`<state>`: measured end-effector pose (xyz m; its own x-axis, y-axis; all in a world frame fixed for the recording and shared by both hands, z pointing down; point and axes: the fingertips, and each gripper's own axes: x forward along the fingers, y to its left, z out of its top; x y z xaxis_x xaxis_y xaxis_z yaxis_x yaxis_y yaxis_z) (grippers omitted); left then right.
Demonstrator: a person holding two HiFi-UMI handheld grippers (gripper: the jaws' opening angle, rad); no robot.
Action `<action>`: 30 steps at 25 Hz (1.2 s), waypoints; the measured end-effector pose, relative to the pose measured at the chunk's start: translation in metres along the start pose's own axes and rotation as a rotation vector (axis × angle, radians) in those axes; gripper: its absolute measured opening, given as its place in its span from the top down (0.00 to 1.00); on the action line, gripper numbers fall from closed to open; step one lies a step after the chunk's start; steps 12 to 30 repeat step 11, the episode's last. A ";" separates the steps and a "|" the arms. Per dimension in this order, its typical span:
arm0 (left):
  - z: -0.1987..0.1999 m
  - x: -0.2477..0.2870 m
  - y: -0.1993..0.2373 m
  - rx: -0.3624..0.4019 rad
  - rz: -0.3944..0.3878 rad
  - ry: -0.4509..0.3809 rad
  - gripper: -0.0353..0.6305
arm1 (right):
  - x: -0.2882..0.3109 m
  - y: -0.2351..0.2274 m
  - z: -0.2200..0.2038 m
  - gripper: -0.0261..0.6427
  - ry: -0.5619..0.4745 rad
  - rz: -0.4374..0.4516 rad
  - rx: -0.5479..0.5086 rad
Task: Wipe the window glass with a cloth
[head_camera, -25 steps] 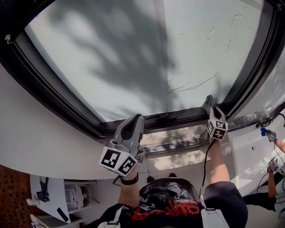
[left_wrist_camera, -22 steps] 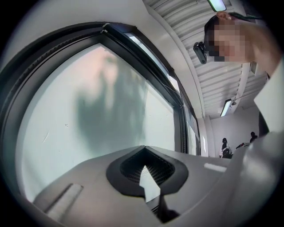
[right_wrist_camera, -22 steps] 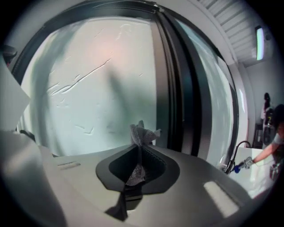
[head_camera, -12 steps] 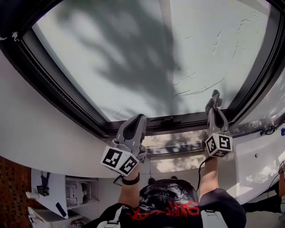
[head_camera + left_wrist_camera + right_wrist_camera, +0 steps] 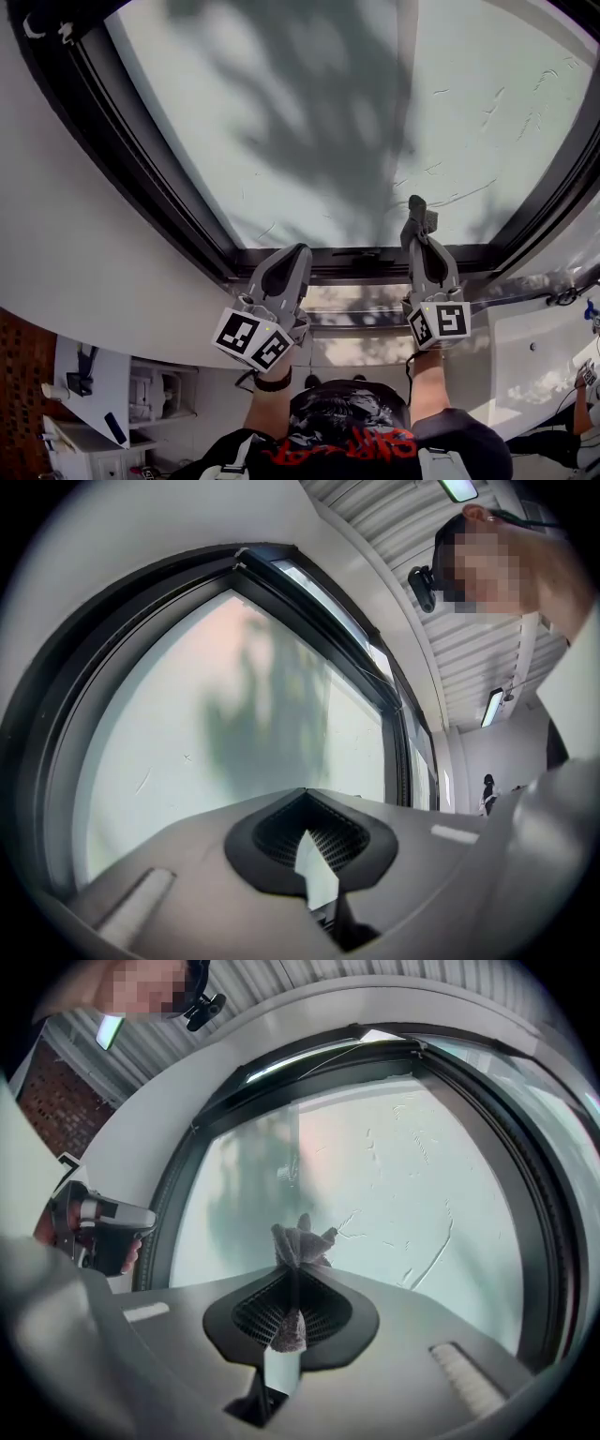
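The window glass [image 5: 309, 122] sits inside the window frame [image 5: 159, 197], with the wall [image 5: 84, 281] to the left of the frame and below it. The right gripper [image 5: 417, 208] reaches furthest forward. The cloth [image 5: 300, 1239] is pinched between its jaws and sticks out past their tips, in front of the lower part of the glass, right of centre and just above the frame's bottom rail [image 5: 366, 255]. The left gripper [image 5: 293, 255] lies to the left and further back, its tip over the bottom rail and short of the glass. A shelf unit [image 5: 159, 398] stands under the wall at lower left.
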<state>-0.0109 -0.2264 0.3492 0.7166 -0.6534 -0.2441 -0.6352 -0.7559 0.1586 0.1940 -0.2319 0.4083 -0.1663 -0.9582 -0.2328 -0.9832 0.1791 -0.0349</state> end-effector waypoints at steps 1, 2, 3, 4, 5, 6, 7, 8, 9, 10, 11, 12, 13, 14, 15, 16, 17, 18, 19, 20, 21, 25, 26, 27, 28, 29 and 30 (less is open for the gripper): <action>0.000 -0.003 0.002 -0.003 0.000 0.003 0.95 | 0.000 0.004 -0.002 0.93 0.007 0.002 0.000; -0.001 -0.005 0.004 -0.006 0.001 0.005 0.95 | 0.000 0.008 -0.003 0.93 0.013 0.003 -0.001; 0.000 -0.009 0.006 -0.009 0.001 0.006 0.95 | 0.000 0.011 -0.004 0.93 0.017 0.003 -0.005; 0.000 -0.011 0.007 -0.013 0.002 0.005 0.95 | 0.001 0.015 -0.004 0.93 0.021 0.004 -0.010; 0.001 -0.014 0.010 -0.015 0.004 0.002 0.95 | 0.001 0.017 -0.004 0.93 0.023 0.007 -0.014; 0.002 -0.015 0.012 -0.017 0.007 -0.003 0.95 | 0.003 0.020 -0.004 0.93 0.024 0.011 -0.018; 0.003 -0.016 0.015 -0.017 0.009 -0.008 0.95 | 0.006 0.022 -0.004 0.93 0.023 0.014 -0.021; 0.004 -0.015 0.018 -0.016 0.010 -0.013 0.95 | 0.008 0.023 -0.004 0.93 0.021 0.018 -0.024; 0.005 -0.015 0.021 -0.016 0.010 -0.019 0.95 | 0.011 0.025 -0.004 0.93 0.019 0.021 -0.026; 0.006 -0.014 0.024 -0.016 0.010 -0.024 0.95 | 0.014 0.026 -0.004 0.93 0.017 0.023 -0.028; 0.007 -0.013 0.026 -0.016 0.009 -0.029 0.95 | 0.017 0.027 -0.004 0.93 0.016 0.025 -0.031; 0.007 -0.013 0.026 -0.016 0.009 -0.029 0.95 | 0.017 0.027 -0.004 0.93 0.016 0.025 -0.031; 0.007 -0.013 0.026 -0.016 0.009 -0.029 0.95 | 0.017 0.027 -0.004 0.93 0.016 0.025 -0.031; 0.007 -0.013 0.026 -0.016 0.009 -0.029 0.95 | 0.017 0.027 -0.004 0.93 0.016 0.025 -0.031; 0.007 -0.013 0.026 -0.016 0.009 -0.029 0.95 | 0.017 0.027 -0.004 0.93 0.016 0.025 -0.031; 0.007 -0.013 0.026 -0.016 0.009 -0.029 0.95 | 0.017 0.027 -0.004 0.93 0.016 0.025 -0.031; 0.007 -0.013 0.026 -0.016 0.009 -0.029 0.95 | 0.017 0.027 -0.004 0.93 0.016 0.025 -0.031; 0.007 -0.013 0.026 -0.016 0.009 -0.029 0.95 | 0.017 0.027 -0.004 0.93 0.016 0.025 -0.031; 0.007 -0.013 0.026 -0.016 0.009 -0.029 0.95 | 0.017 0.027 -0.004 0.93 0.016 0.025 -0.031; 0.007 -0.013 0.026 -0.016 0.009 -0.029 0.95 | 0.017 0.027 -0.004 0.93 0.016 0.025 -0.031; 0.007 -0.013 0.026 -0.016 0.009 -0.029 0.95 | 0.017 0.027 -0.004 0.93 0.016 0.025 -0.031; 0.007 -0.013 0.026 -0.016 0.009 -0.029 0.95 | 0.017 0.027 -0.004 0.93 0.016 0.025 -0.031; 0.007 -0.013 0.026 -0.016 0.009 -0.029 0.95 | 0.017 0.027 -0.004 0.93 0.016 0.025 -0.031; 0.007 -0.013 0.026 -0.016 0.009 -0.029 0.95 | 0.017 0.027 -0.004 0.93 0.016 0.025 -0.031; 0.007 -0.013 0.026 -0.016 0.009 -0.029 0.95 | 0.017 0.027 -0.004 0.93 0.016 0.025 -0.031; 0.007 -0.013 0.026 -0.016 0.009 -0.029 0.95 | 0.017 0.027 -0.004 0.93 0.016 0.025 -0.031; 0.007 -0.013 0.026 -0.016 0.009 -0.029 0.95 | 0.017 0.027 -0.004 0.93 0.016 0.025 -0.031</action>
